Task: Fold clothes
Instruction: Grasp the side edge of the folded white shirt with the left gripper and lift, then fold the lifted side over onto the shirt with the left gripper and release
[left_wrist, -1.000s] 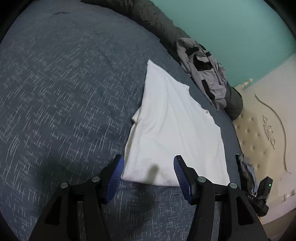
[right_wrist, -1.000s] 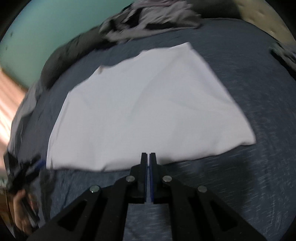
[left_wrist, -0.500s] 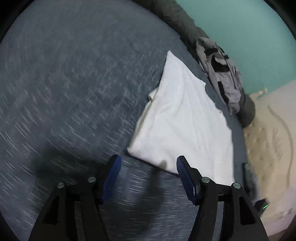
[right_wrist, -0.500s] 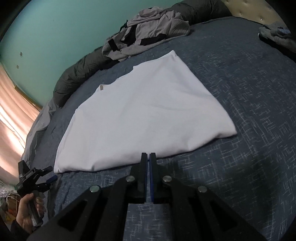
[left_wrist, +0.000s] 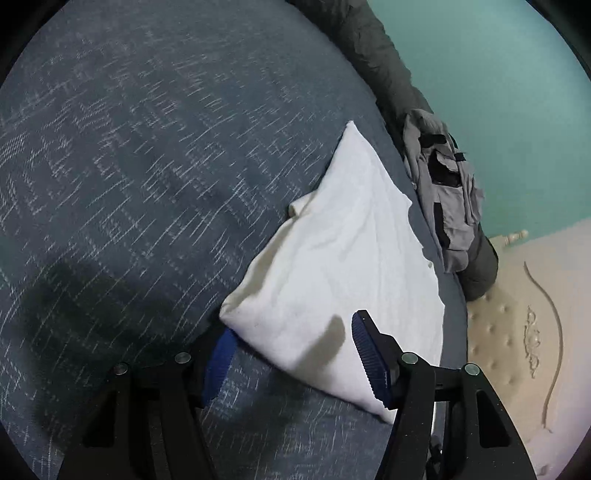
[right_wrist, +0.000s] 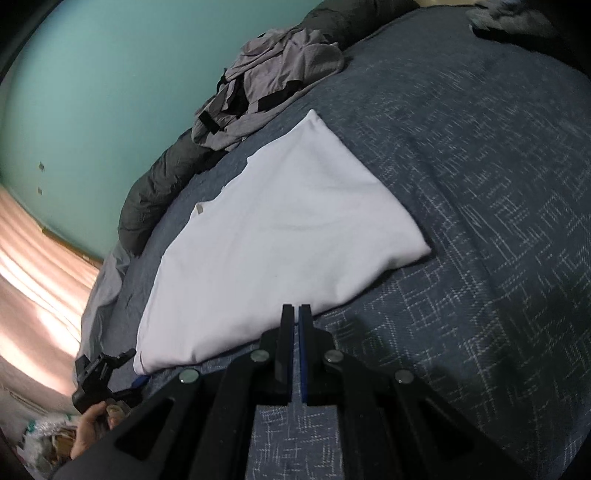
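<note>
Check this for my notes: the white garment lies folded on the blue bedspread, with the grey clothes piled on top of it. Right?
Not quite. The grey clothes are not on the white garment; they lie apart from it, heaped by the dark bolster at the bed's edge, as the right wrist view shows. The garment does lie folded on the blue bedspread.

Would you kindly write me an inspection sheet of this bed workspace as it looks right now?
Surface: dark blue patterned bedspread, mostly bare.
Job's things: white garment, partly folded, lying flat; a small tab of it sticks out on one edge.
Clutter: crumpled grey clothes on a dark rolled quilt beside the wall.
Grippers: left tongs open, the garment's near corner between the jaws, pads not pressing; right tongs shut, empty, at the garment's near edge.
Cables: nothing seen.
Surroundings: teal wall, cream tufted headboard, pink curtain.
</note>
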